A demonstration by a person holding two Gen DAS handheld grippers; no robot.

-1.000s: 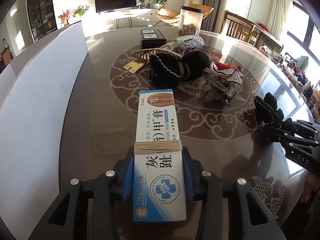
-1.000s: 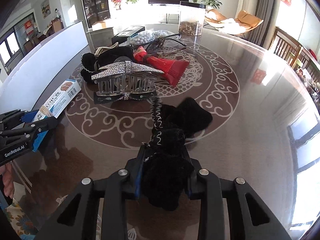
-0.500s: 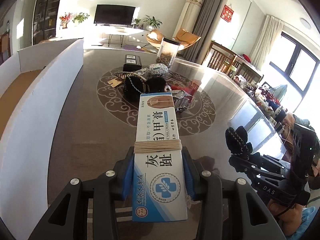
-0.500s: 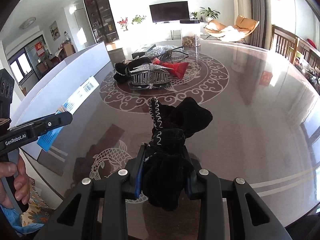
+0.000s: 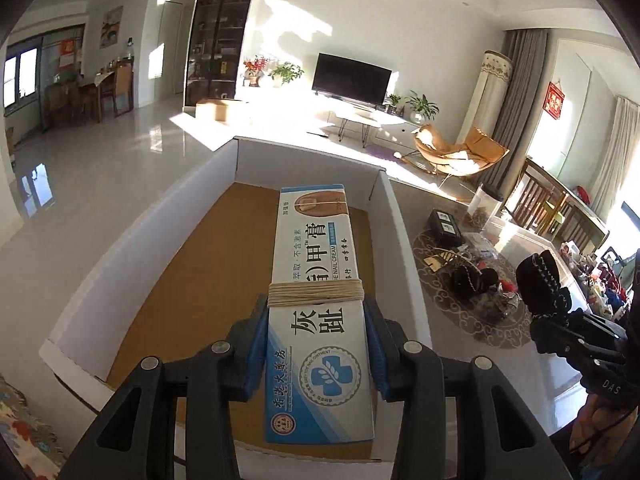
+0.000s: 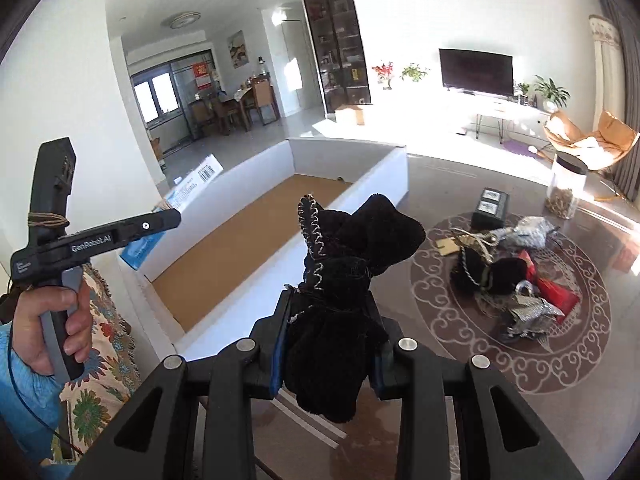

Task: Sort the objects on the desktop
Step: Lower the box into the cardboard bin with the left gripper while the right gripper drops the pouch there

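Swung off the worktop point(image 6: 500, 360) since the earlier frame. Left fingers point(image 5: 316, 344) clamp carton point(image 5: 318, 300), long axis forward, over tray point(image 5: 168, 280); right fingers point(image 6: 326, 354) clamp bow point(image 6: 340, 280) just beside its rim.

Strong daylight floods both views, brightest around the white TV bench point(image 5: 360, 114), where the floor point(image 6: 436, 140) burns out to plain white. Sun patches fall on the back wall point(image 5: 304, 36) in the upper middle of the left view. The glossy table point(image 6: 520, 360) carries pale glare along its right edge. The far room at the upper left is dimmer. Both pictures bend heavily toward the rim, with black corners from the lens. Print on the carton point(image 5: 320, 320) reads sharp; the pile of clutter point(image 5: 476, 276) is soft and small. The black cloth point(image 6: 340, 292) shows little detail.
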